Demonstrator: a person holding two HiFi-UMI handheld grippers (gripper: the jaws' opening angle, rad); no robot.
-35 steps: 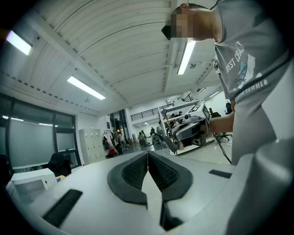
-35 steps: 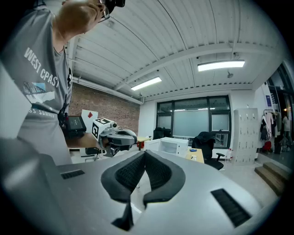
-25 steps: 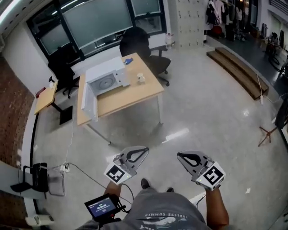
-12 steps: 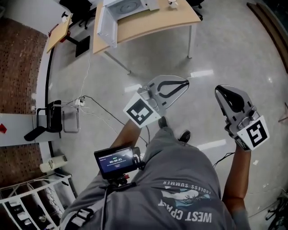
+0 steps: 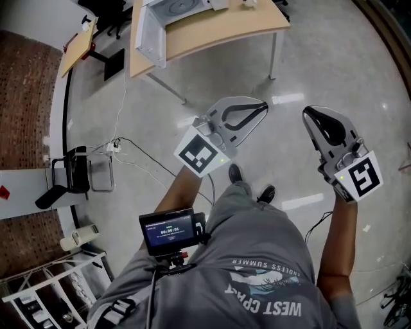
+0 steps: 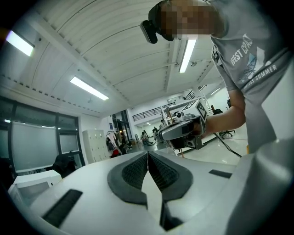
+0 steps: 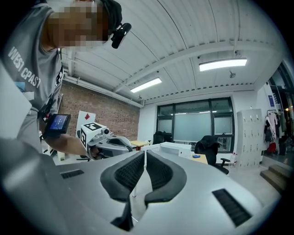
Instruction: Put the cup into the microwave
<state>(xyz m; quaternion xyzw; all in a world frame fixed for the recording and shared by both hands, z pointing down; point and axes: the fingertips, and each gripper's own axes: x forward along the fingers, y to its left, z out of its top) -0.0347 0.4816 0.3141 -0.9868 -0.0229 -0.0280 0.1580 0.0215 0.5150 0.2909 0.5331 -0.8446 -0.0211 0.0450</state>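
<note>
Well, grey polished floor (image 5: 321,58) fills most of the head view, glossy w/ light streaks. At the top edge stands the bench (image 5: 218,32) — pale wood top, thin metal legs — and open floor lies btwn it and the person. On the bench sits the white boxy microwave (image 5: 186,6), its door (image 5: 149,35) swung open to the view's left and the cavity facing this way. A brick wall (image 5: 26,96) runs down the left side, w/ a smaller wood desk (image 5: 78,45), a black chair (image 5: 67,177) and a power strip (image 5: 113,146) near it. The person's grey T-shirt (image 5: 257,276) is low in frame, a small screen (image 5: 168,231) at the waist. Left gripper (image 5: 264,106) and right gripper (image 5: 307,114), both grey plastic w/ marker cubes, are side by side but apart, pointing toward the bench and well short of it. In the gripper views the left's ribbed black fingers (image 6: 161,173) and the right's fingers (image 7: 128,172) are pressed together, holding nothing. The cup (image 5: 248,3) is a tiny white speck on the bench just right of the microwave, outside it — too small to tell its long axis or which way it points.
</note>
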